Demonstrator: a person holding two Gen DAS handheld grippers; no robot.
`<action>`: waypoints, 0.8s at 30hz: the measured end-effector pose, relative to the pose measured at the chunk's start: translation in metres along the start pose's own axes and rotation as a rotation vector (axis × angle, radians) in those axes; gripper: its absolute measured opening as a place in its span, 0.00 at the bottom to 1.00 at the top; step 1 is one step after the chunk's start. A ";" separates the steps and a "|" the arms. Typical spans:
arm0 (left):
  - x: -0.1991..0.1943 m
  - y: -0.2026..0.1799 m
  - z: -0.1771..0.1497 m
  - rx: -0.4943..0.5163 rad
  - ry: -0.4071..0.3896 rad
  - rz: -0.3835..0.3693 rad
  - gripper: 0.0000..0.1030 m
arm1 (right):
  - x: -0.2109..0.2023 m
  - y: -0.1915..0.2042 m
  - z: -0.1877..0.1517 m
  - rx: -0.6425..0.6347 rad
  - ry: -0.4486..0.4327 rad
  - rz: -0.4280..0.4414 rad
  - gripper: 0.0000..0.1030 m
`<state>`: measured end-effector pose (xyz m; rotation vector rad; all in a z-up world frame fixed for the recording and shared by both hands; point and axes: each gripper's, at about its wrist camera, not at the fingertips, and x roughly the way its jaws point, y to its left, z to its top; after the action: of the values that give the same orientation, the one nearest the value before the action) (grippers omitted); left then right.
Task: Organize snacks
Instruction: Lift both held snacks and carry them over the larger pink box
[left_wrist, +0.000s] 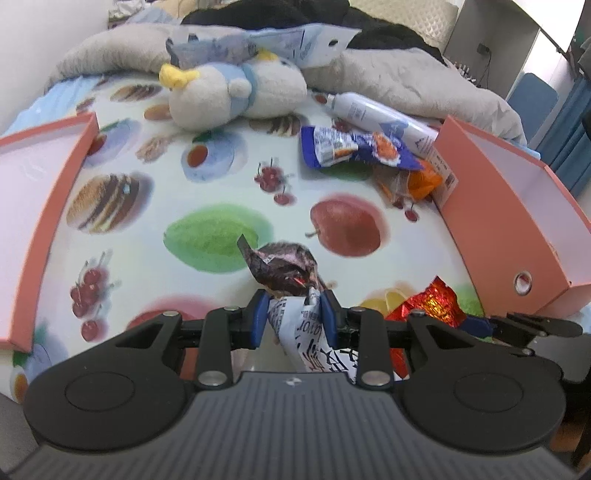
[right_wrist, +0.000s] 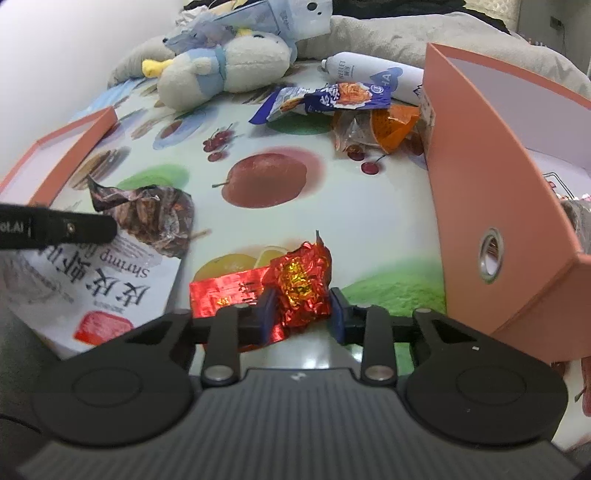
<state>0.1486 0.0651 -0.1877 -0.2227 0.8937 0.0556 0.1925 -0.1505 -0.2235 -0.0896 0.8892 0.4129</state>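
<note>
My left gripper (left_wrist: 293, 314) is shut on a white shrimp snack bag (left_wrist: 284, 266). Its dark crumpled top sticks up past the blue pads. In the right wrist view the same bag (right_wrist: 107, 273) lies at the left under a black left finger (right_wrist: 55, 229). My right gripper (right_wrist: 302, 314) is shut on a crumpled red foil snack packet (right_wrist: 299, 280), low over the fruit-print cloth (right_wrist: 266, 181). The left wrist view shows that red packet (left_wrist: 432, 302) at its lower right. A blue snack packet (right_wrist: 332, 98) and an orange one (right_wrist: 391, 125) lie farther back.
A tall pink box (right_wrist: 480, 177) stands open at the right, with some wrappers inside. A shallow pink lid or tray (left_wrist: 48, 206) lies at the left. A plush toy (left_wrist: 236, 92), a white spray bottle (left_wrist: 376, 114) and grey bedding (left_wrist: 406, 74) lie at the back.
</note>
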 end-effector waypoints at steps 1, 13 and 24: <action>-0.002 -0.001 0.002 0.000 -0.004 0.000 0.34 | -0.003 -0.001 0.001 0.000 -0.006 -0.003 0.32; -0.029 -0.022 0.040 0.050 -0.068 -0.024 0.30 | -0.059 -0.008 0.038 0.012 -0.153 -0.025 0.31; -0.065 -0.053 0.084 0.104 -0.179 -0.060 0.28 | -0.104 -0.030 0.073 0.033 -0.277 -0.056 0.31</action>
<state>0.1798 0.0342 -0.0775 -0.1450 0.7087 -0.0260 0.2000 -0.1921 -0.1002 -0.0260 0.6190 0.3487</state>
